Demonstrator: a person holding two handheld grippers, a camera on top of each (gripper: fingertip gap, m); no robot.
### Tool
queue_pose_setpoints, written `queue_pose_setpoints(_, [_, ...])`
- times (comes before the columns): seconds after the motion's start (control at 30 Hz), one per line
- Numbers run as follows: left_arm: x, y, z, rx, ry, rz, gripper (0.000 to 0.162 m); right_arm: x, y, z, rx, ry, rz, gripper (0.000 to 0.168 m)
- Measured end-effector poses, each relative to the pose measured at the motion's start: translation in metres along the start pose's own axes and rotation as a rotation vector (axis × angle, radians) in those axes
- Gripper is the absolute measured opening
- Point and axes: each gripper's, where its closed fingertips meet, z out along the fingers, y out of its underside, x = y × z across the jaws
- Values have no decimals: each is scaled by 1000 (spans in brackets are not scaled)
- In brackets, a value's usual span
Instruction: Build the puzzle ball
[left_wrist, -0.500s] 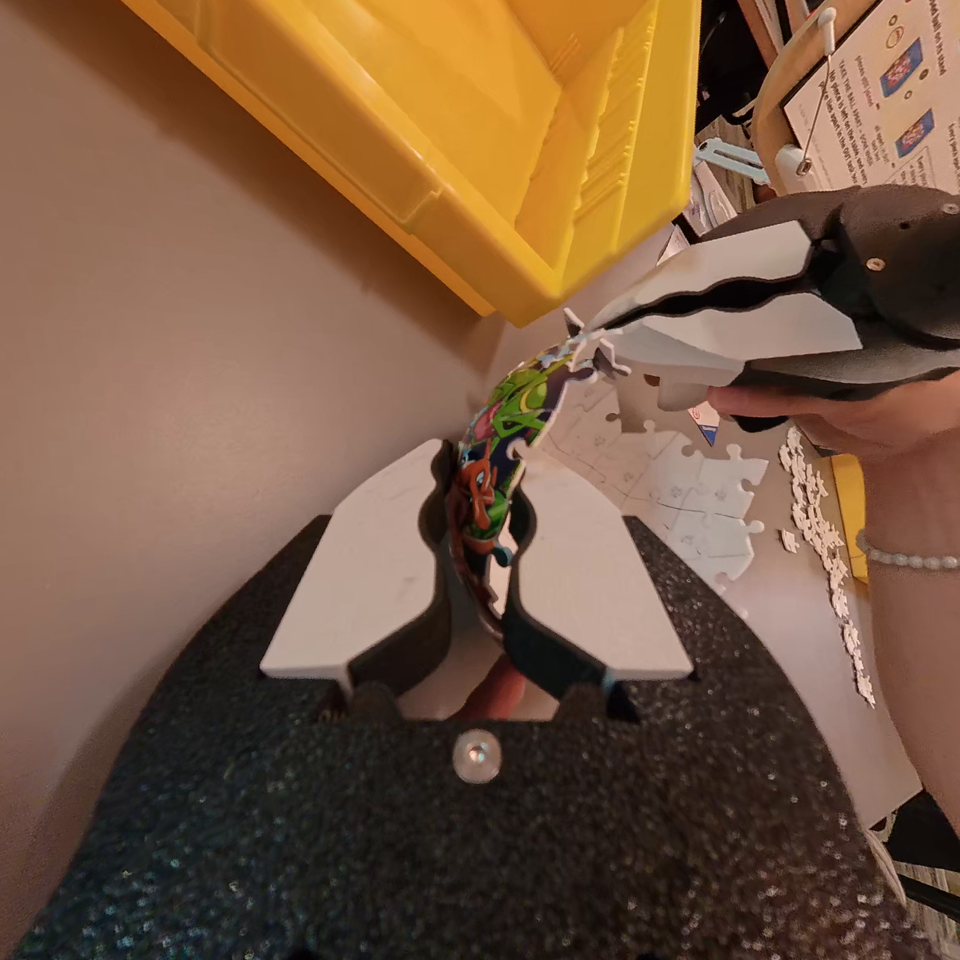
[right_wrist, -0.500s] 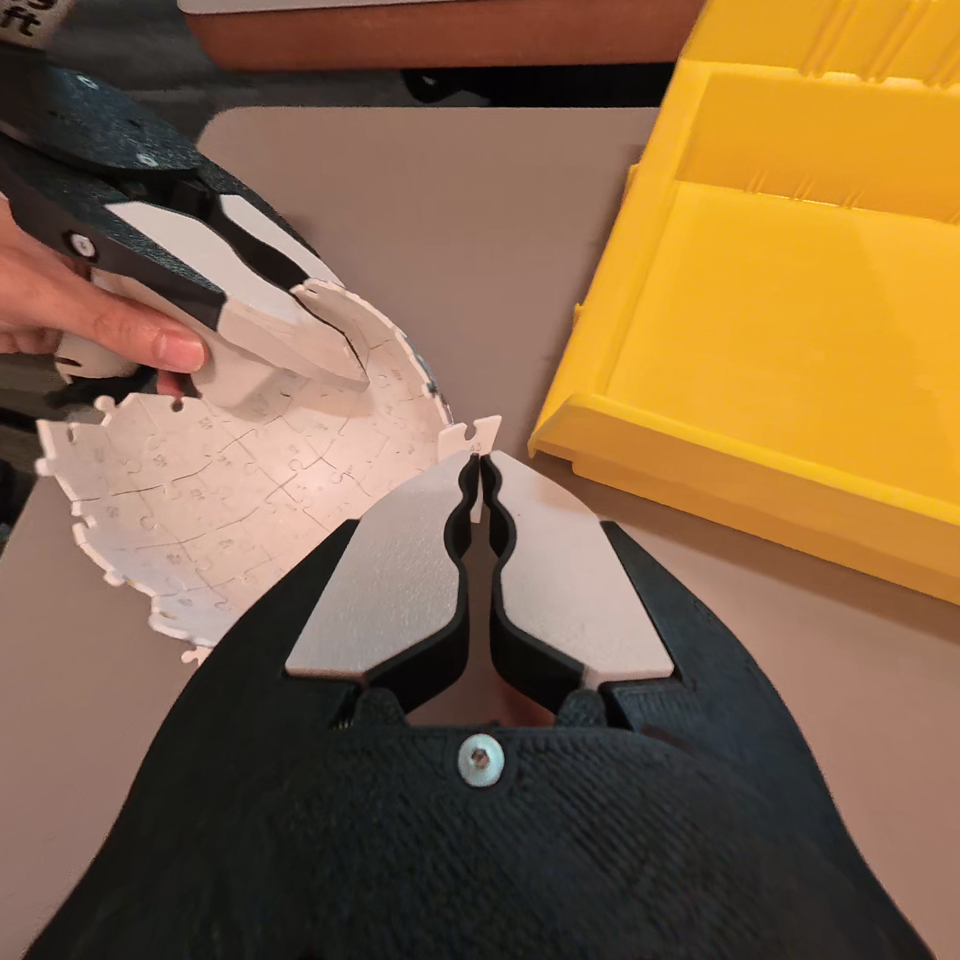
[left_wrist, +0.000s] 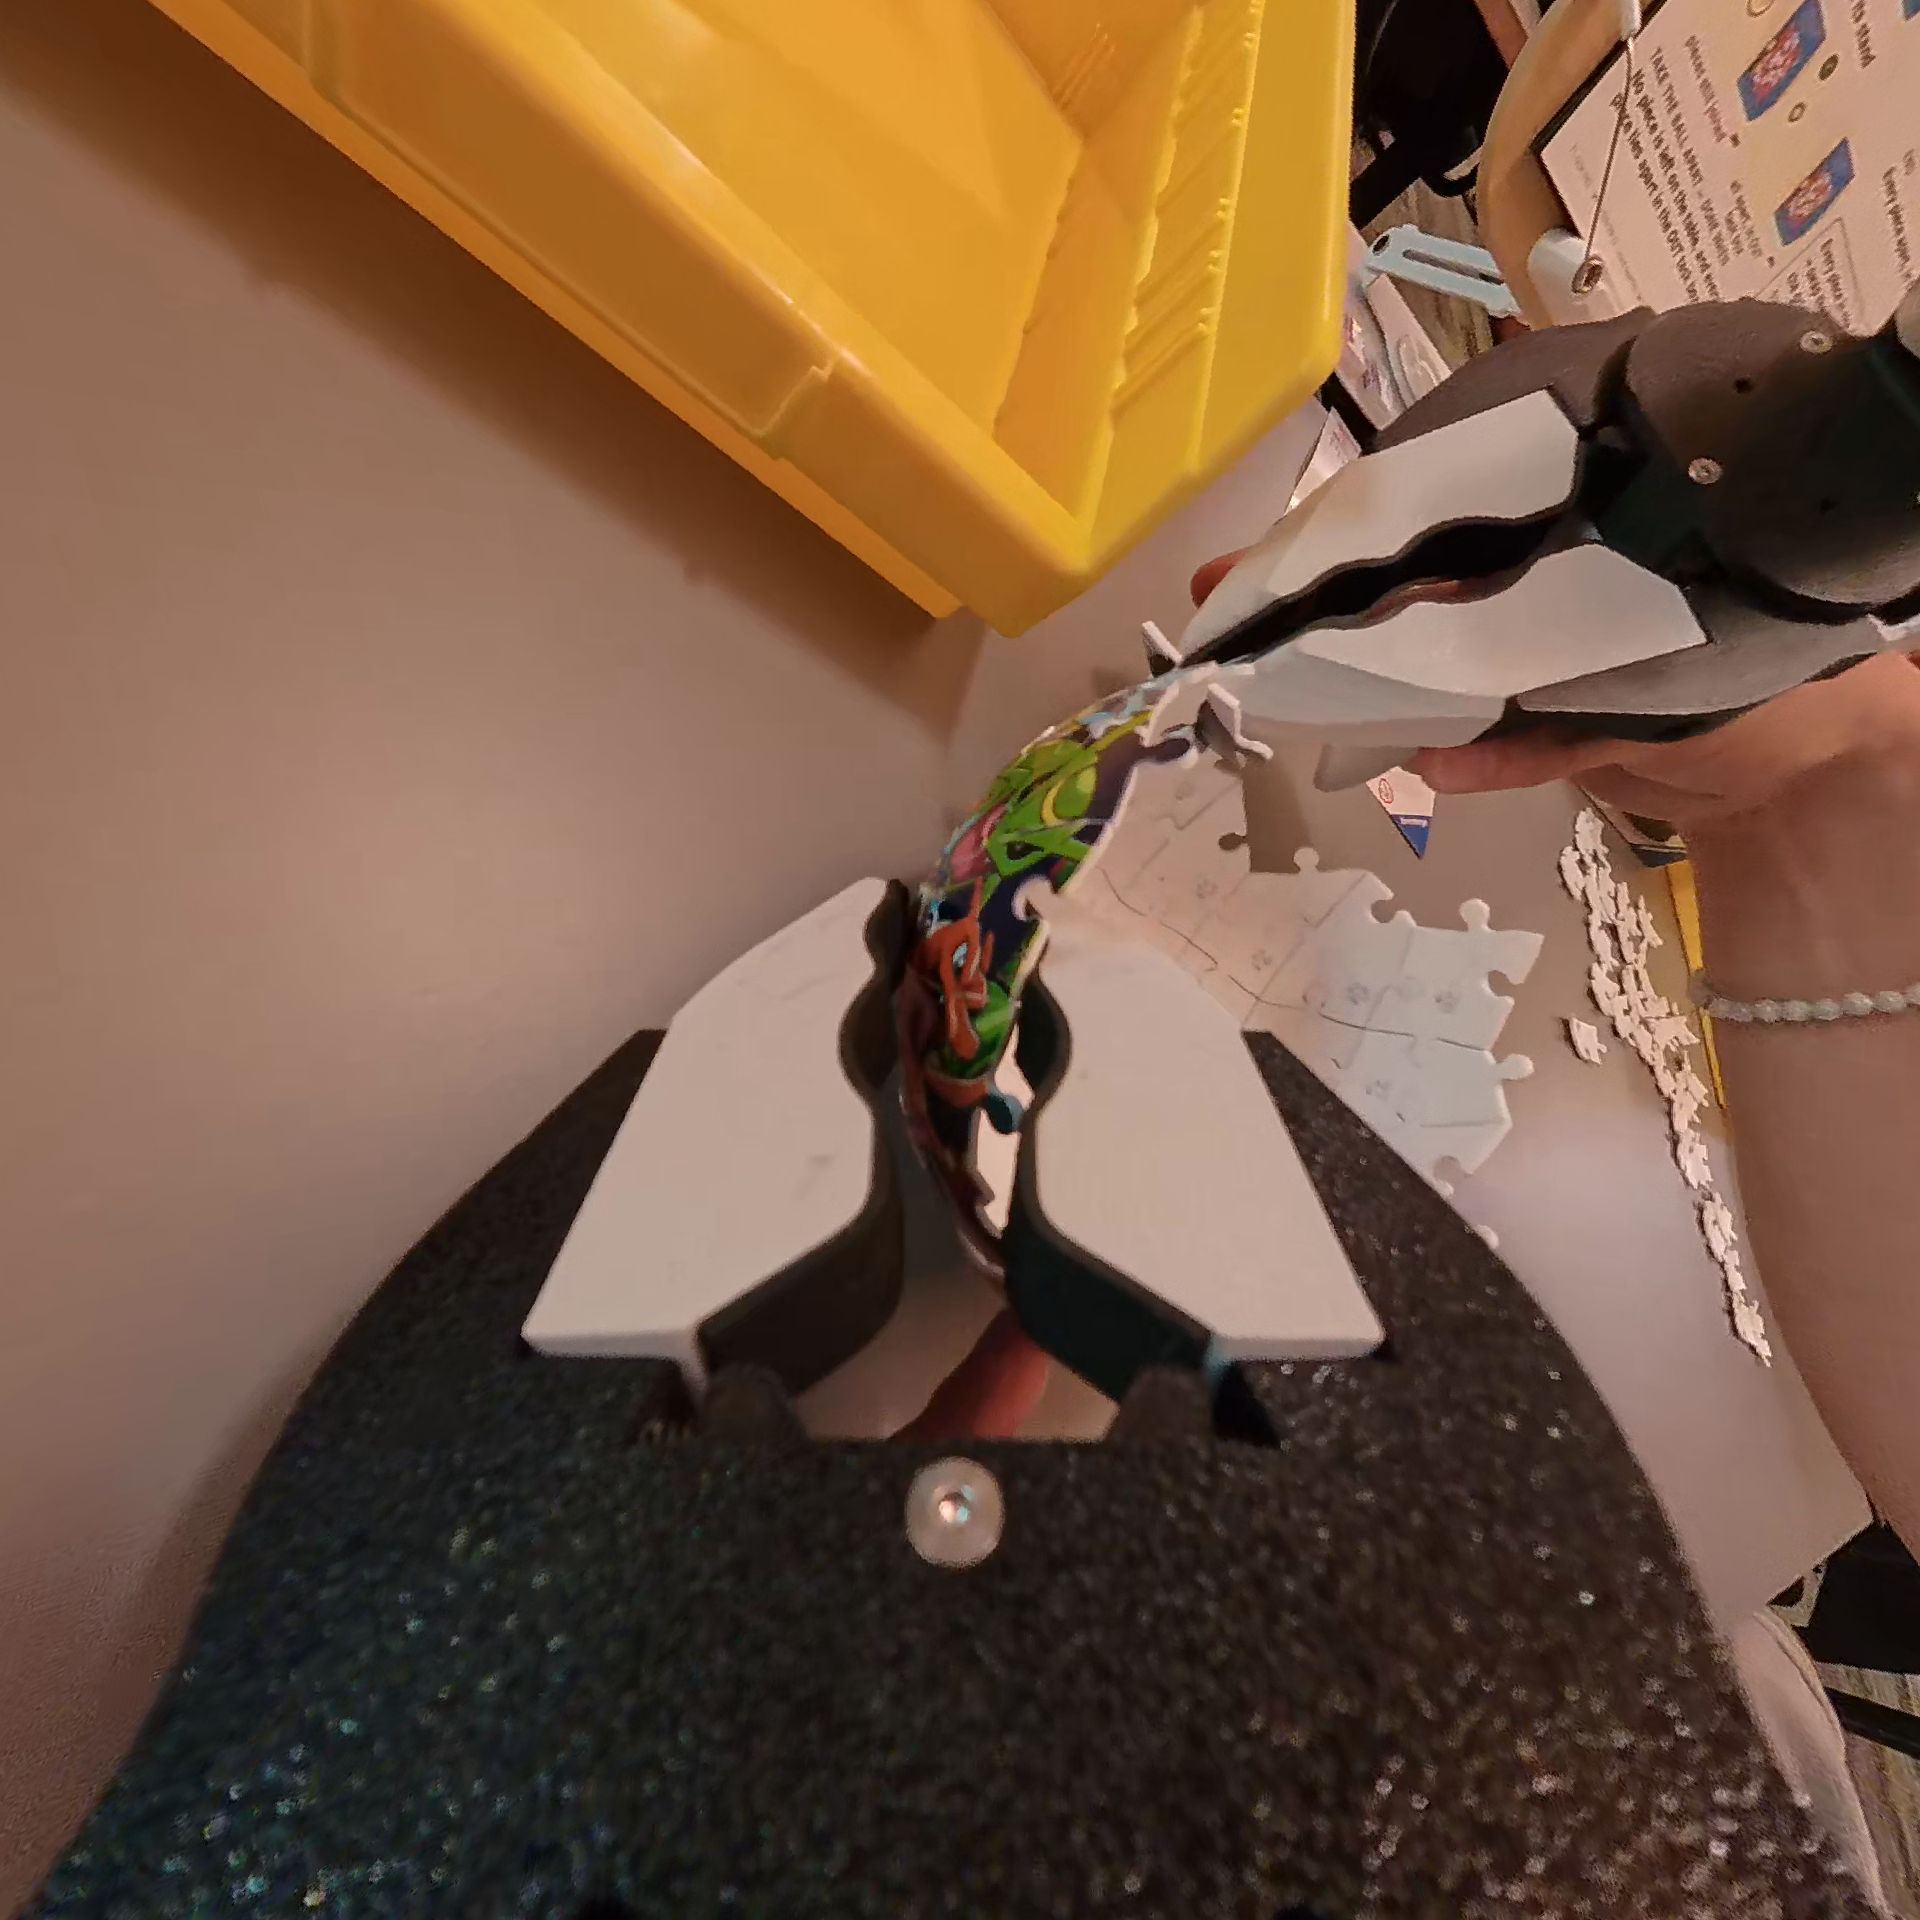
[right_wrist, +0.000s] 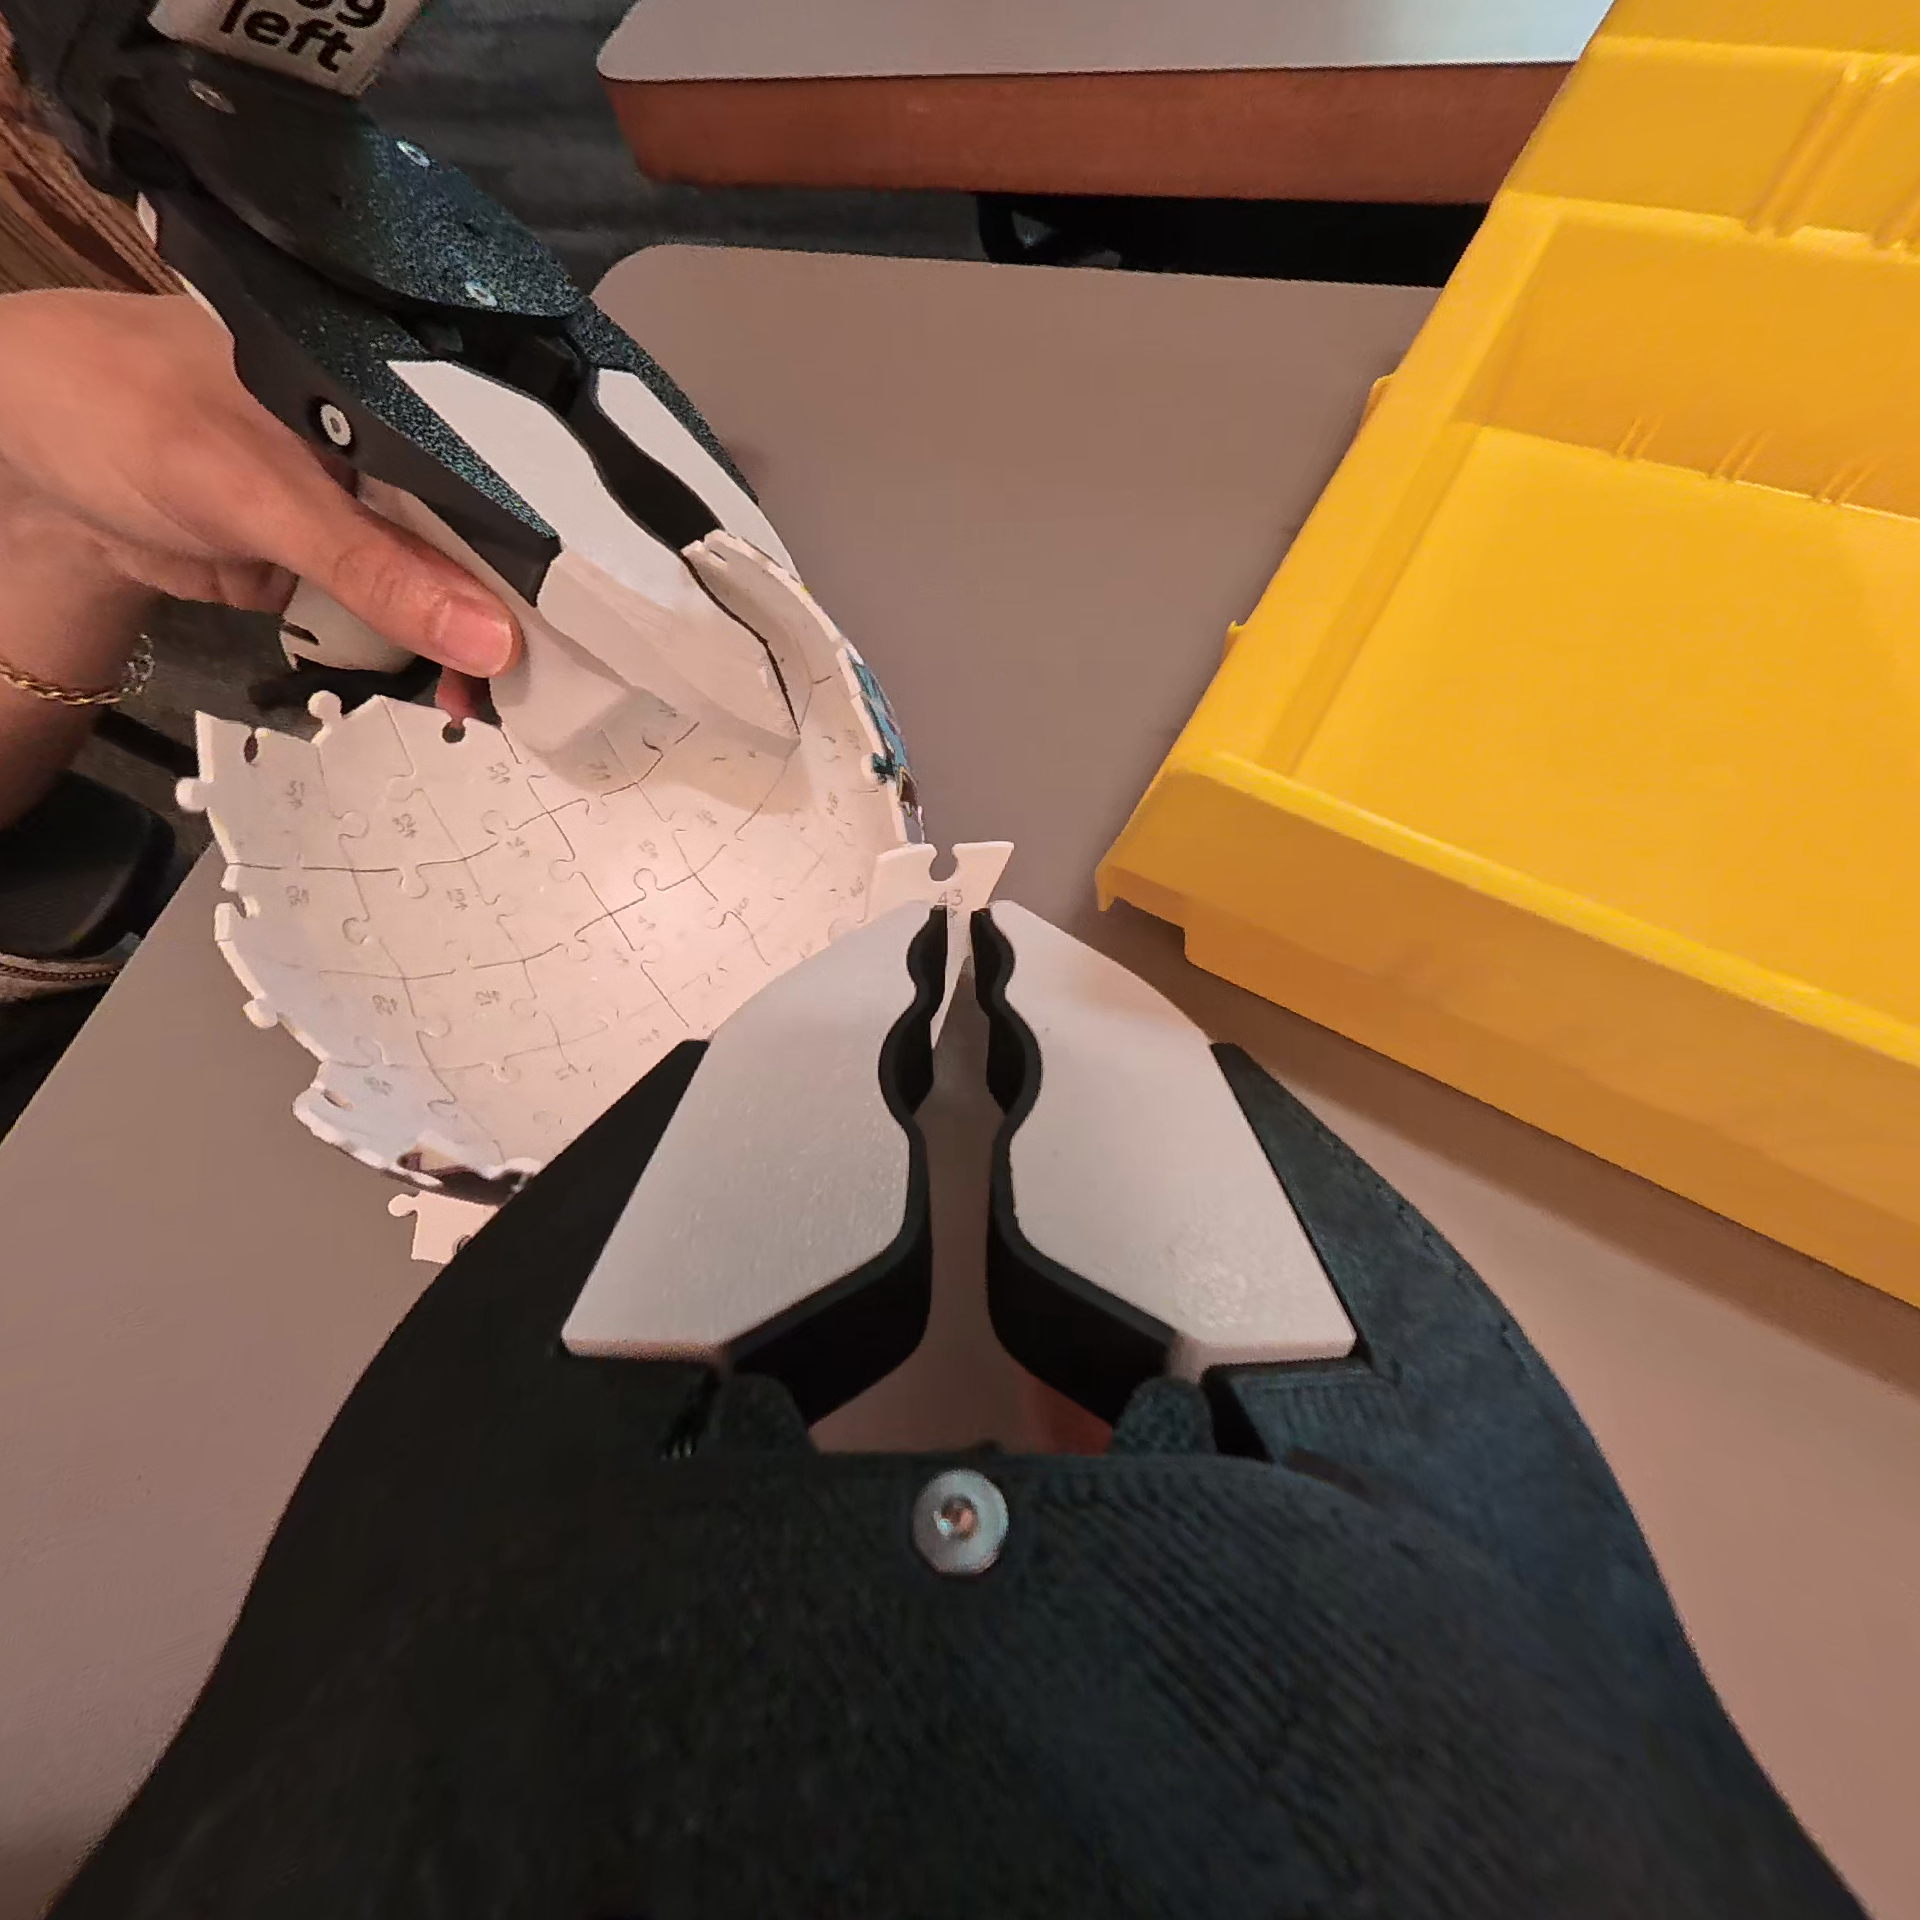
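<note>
The half-built puzzle ball was held above the table, its rim clenched by the left gripper. A loose piece at its near right edge was pinched by the right gripper. A yellow bin was seen at the right.

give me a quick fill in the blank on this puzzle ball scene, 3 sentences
1. The left gripper is shut on the rim of the half-built puzzle ball, whose inside is plain ____.
2. The right gripper pinches a single puzzle ____ at the ball's edge.
3. The bin beside the ball on the table is ____ in colour.

Missing words: white; piece; yellow
</note>
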Motion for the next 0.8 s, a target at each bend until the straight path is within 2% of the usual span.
queue_pose_setpoints(0.13, [0,0,0,-1,-1,8,17,1,1,-1,15,-4,21,7])
queue_pose_setpoints(0.33, [1,1,0,-2,3,16,17,-6,1,-2,25,-51,40,22])
queue_pose_setpoints(0.4, [0,1,1,-6,-5,18,17,0,6,0,-2,-8,36,23])
queue_pose_setpoints(0.6, [-1,0,0,-2,-7,17,16,-2,4,2,5,-19,-6,23])
queue_pose_setpoints(0.8, [-1,0,0,-3,-13,22,15,-11,3,3,-44,-25,-152,11])
